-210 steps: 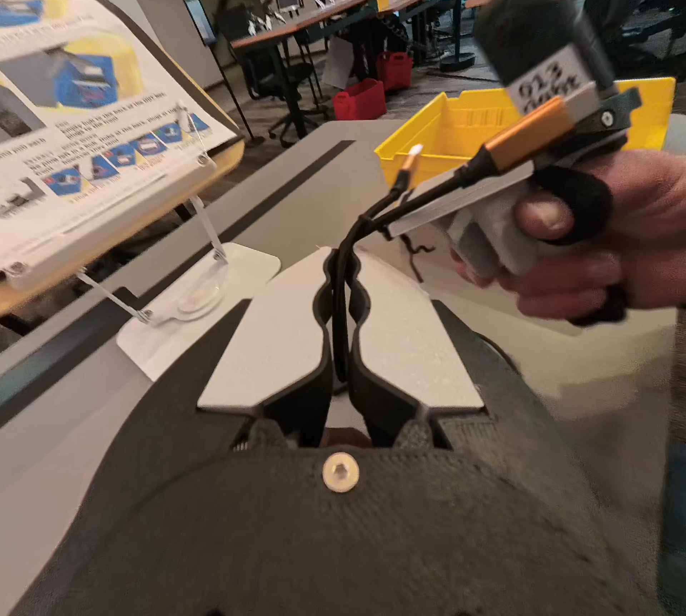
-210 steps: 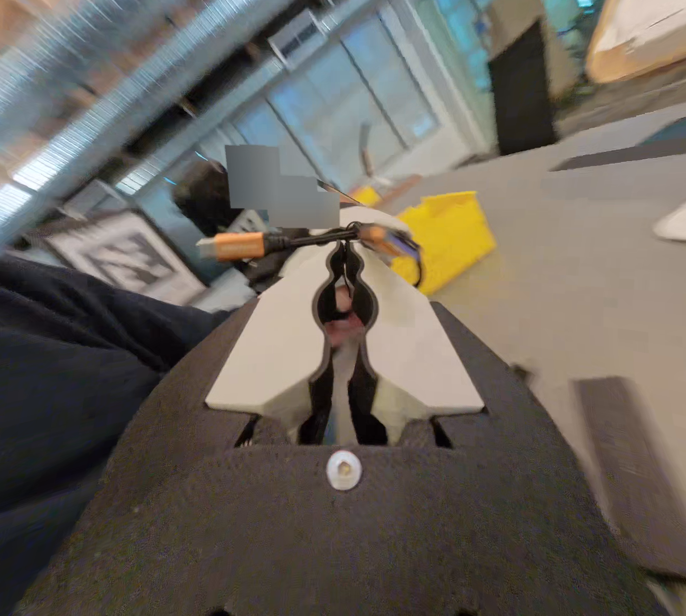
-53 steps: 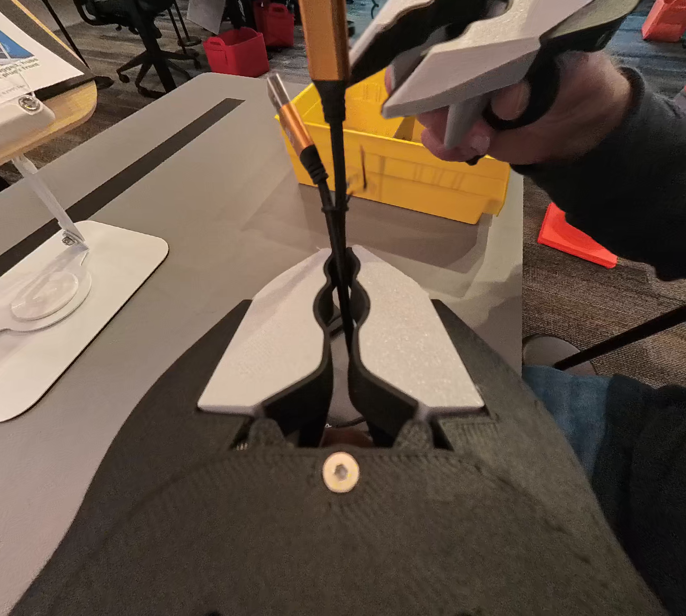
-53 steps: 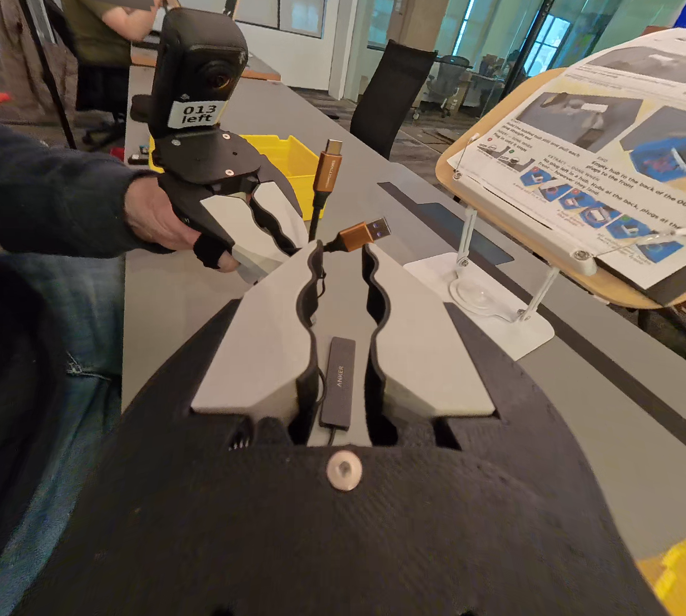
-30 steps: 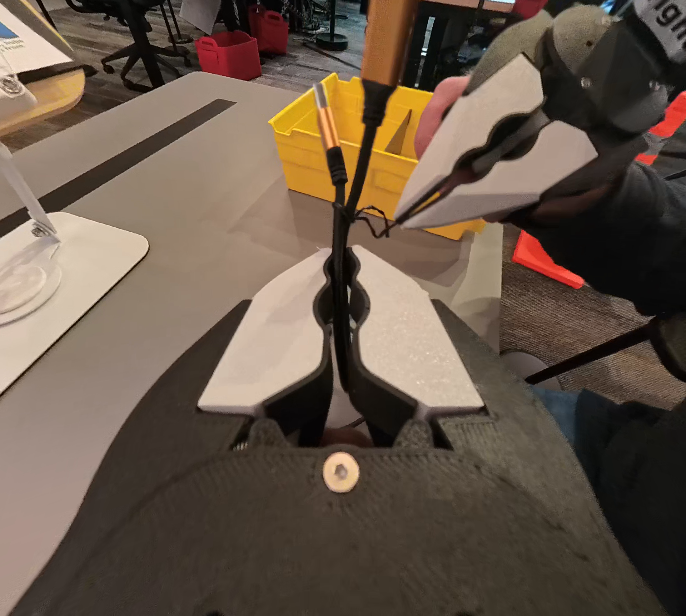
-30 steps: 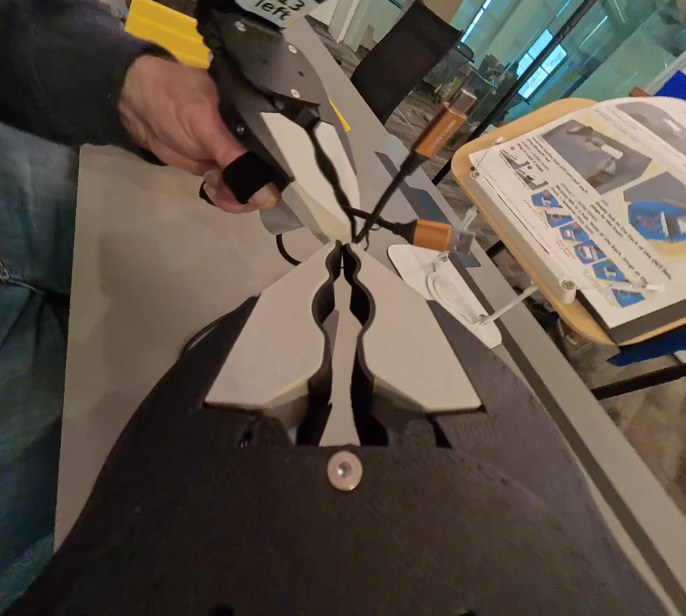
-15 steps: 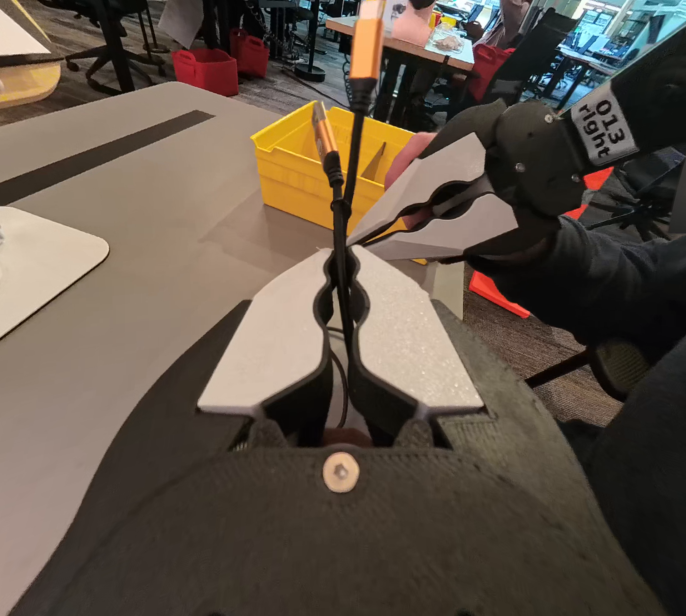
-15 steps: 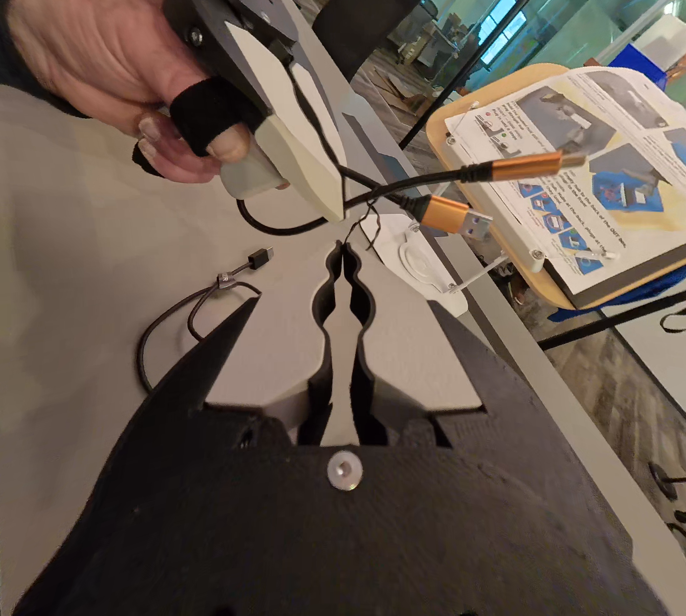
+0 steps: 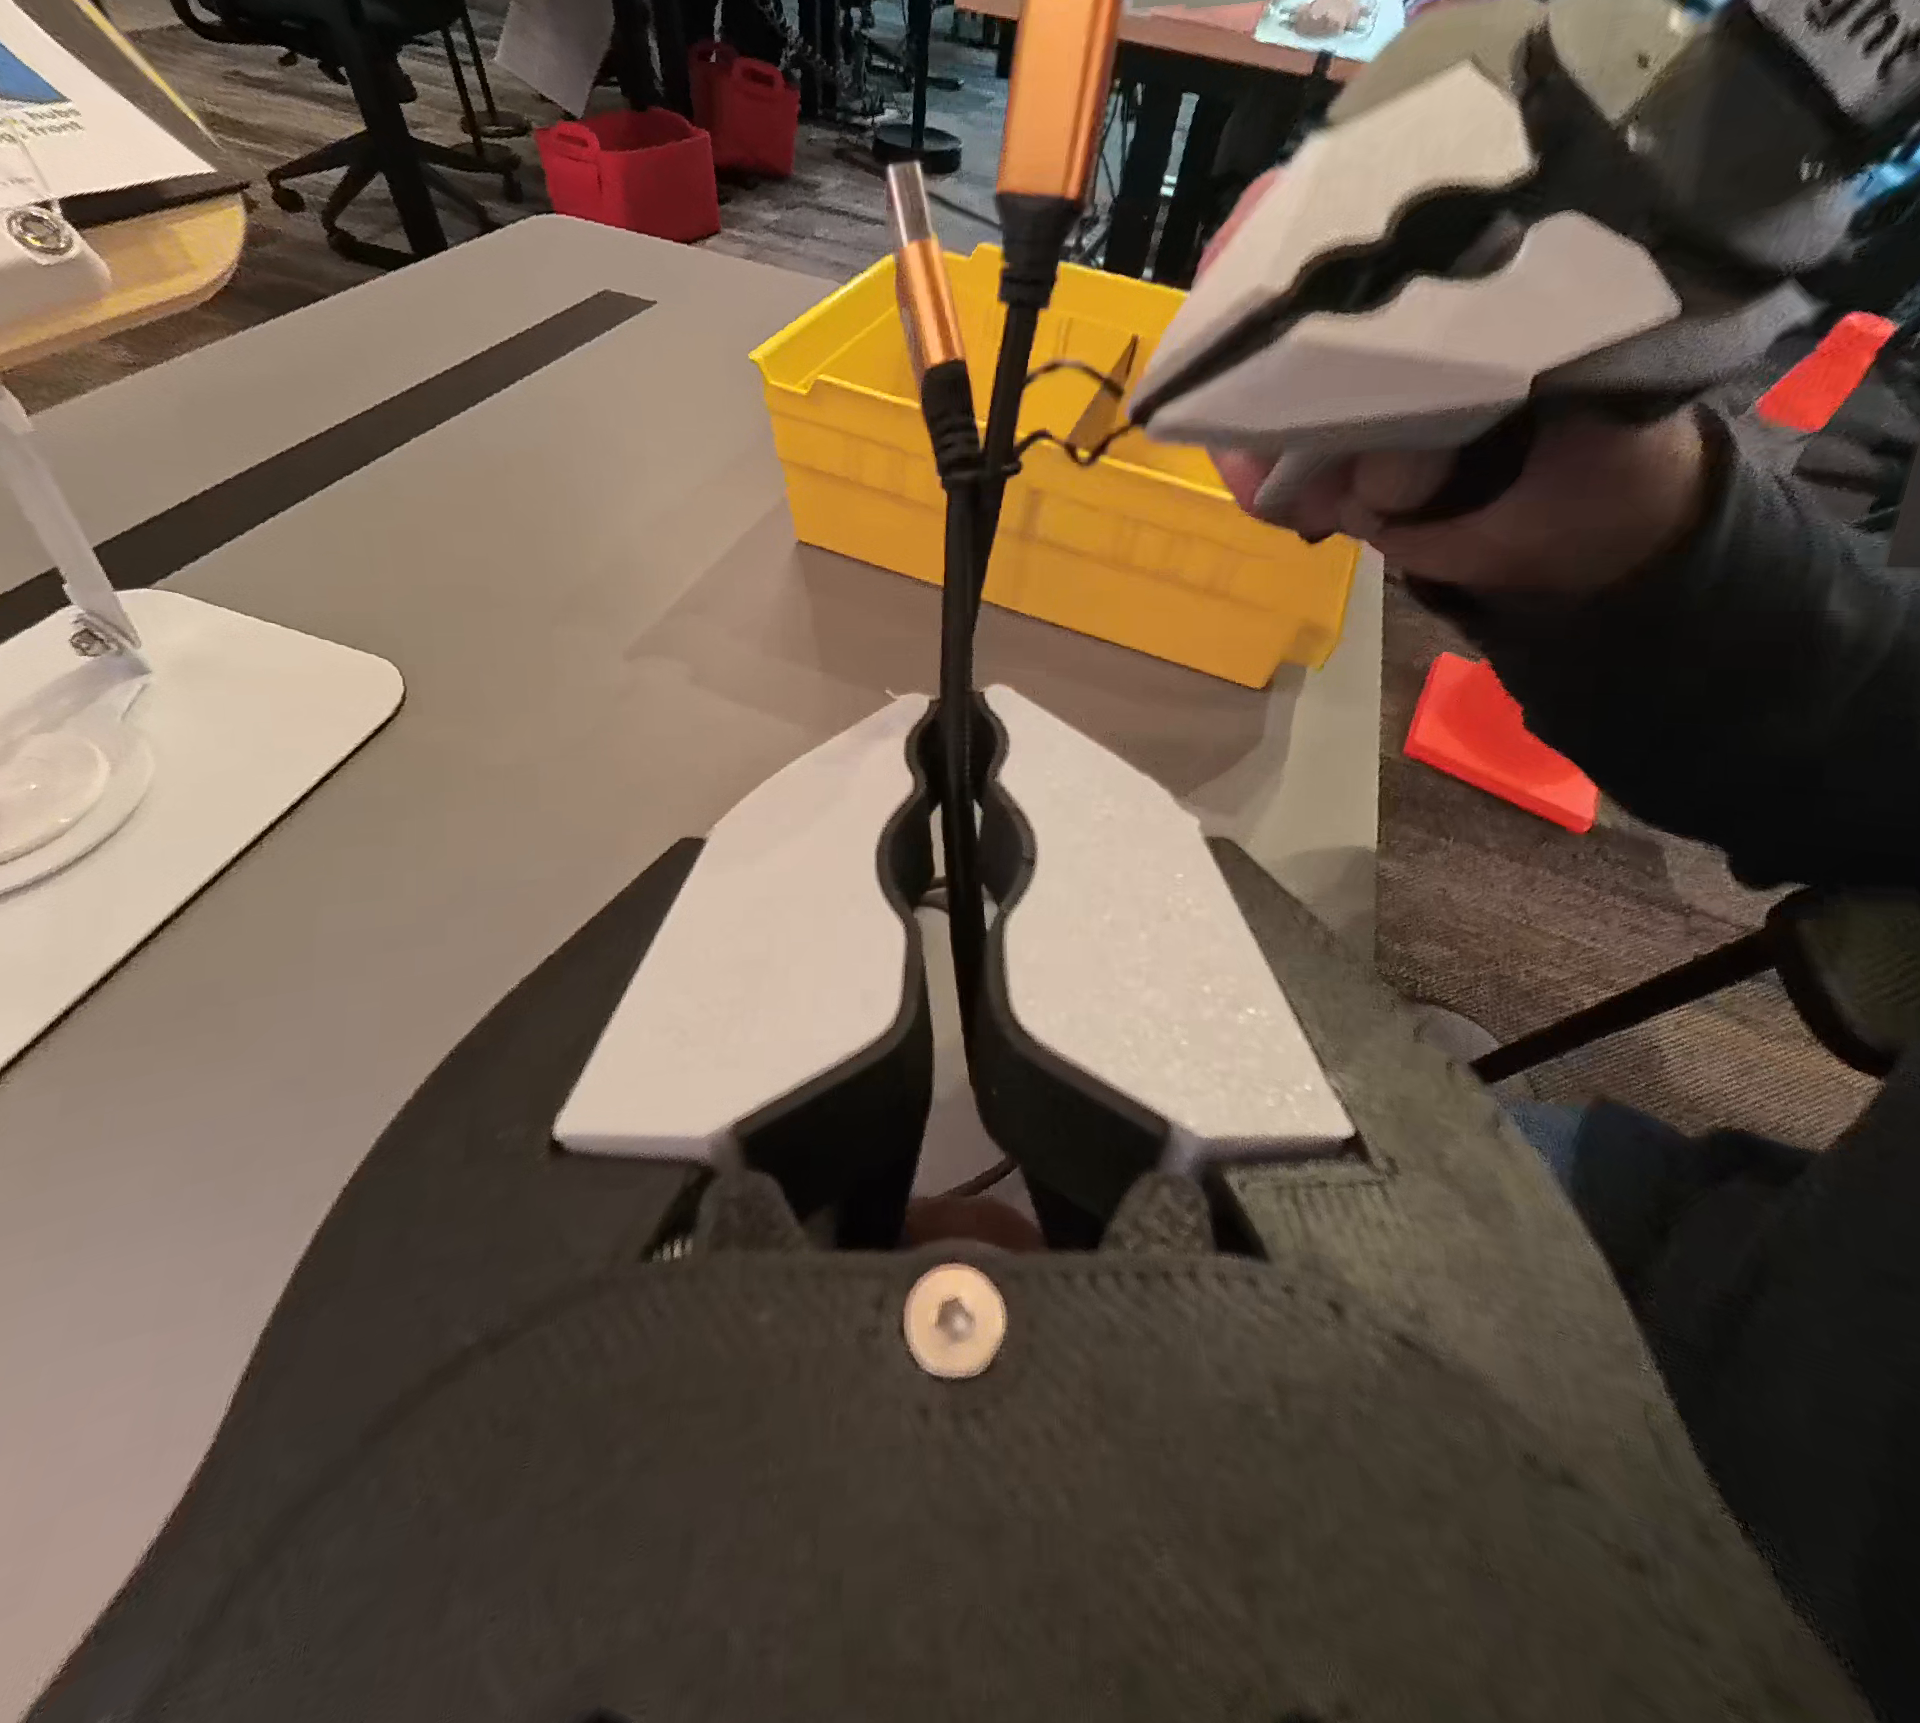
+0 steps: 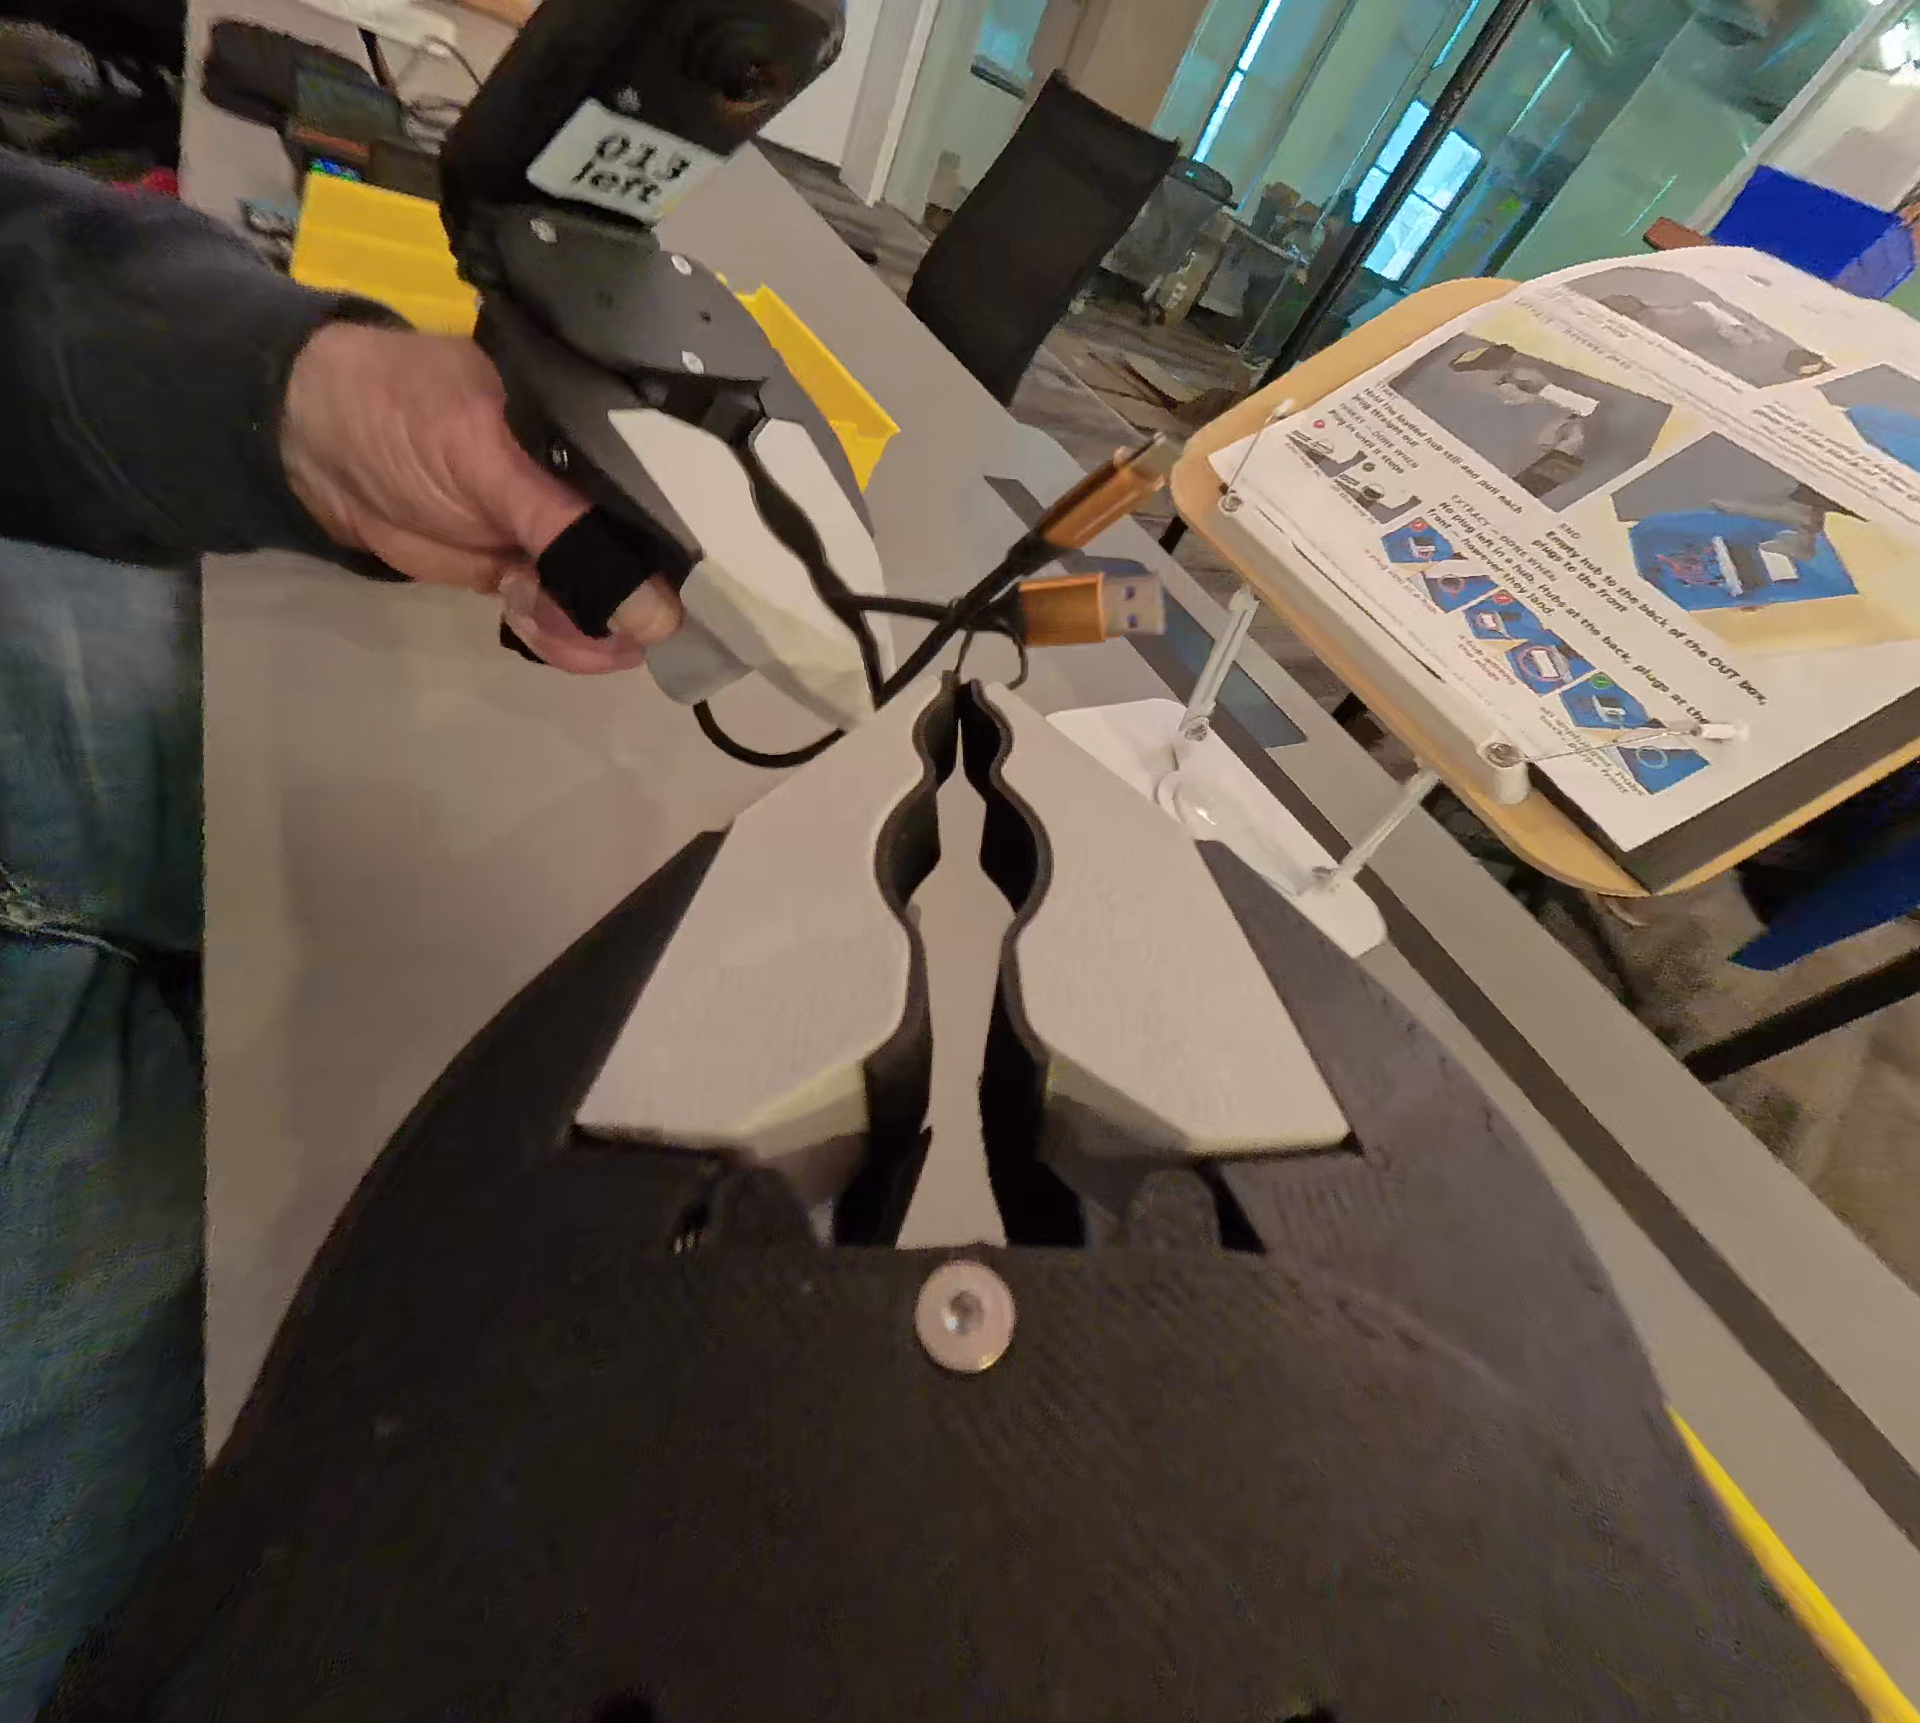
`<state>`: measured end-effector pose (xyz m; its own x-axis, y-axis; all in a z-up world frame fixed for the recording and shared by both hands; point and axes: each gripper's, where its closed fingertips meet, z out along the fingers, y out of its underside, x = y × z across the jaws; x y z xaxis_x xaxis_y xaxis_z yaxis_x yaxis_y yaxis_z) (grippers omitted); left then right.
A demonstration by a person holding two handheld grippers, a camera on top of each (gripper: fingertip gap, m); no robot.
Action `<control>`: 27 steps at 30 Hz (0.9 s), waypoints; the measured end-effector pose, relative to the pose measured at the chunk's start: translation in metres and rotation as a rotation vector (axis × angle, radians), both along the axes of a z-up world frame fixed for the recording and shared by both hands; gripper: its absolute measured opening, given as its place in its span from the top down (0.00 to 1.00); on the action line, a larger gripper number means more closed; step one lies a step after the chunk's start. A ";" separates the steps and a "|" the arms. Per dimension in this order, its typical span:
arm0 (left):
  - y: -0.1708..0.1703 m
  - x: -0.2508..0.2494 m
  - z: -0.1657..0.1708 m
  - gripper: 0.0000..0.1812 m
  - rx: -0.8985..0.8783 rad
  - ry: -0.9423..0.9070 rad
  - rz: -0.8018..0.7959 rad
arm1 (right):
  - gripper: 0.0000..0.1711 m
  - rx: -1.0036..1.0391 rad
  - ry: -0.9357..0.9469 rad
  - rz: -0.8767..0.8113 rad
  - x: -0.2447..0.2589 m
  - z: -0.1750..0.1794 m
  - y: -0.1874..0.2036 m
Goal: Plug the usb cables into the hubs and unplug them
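USB cable (image 9: 961, 593): thin, light, floppy, doubled and tied by a wire twist tie (image 9: 1070, 416) just past the left gripper (image 9: 956, 717) tips pinching it, right gripper (image 10: 961, 697) tips pinched on that tie; grab the stiff orange plugs (image 9: 1060, 84), not the cord.

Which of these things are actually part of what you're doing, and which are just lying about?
In use: left tongs, black USB cable, its wire tie, right tongs.

Lying about: yellow bin, instruction sheet on its stand, red floor bins.
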<state>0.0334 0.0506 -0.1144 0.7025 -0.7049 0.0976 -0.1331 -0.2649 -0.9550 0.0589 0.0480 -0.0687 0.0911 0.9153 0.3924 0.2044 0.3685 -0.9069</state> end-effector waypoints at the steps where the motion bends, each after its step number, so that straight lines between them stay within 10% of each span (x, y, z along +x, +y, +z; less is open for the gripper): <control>1: 0.000 0.000 -0.002 0.99 0.003 0.021 0.001 | 1.00 -0.024 0.010 0.011 0.001 0.003 0.001; 20: -0.006 -0.008 -0.025 0.98 -0.042 0.151 -0.032 | 1.00 -0.233 0.065 0.050 0.007 0.006 0.008; 27: -0.014 -0.001 -0.012 0.71 -0.069 0.091 -0.137 | 1.00 -0.181 -0.002 0.083 -0.004 -0.009 0.003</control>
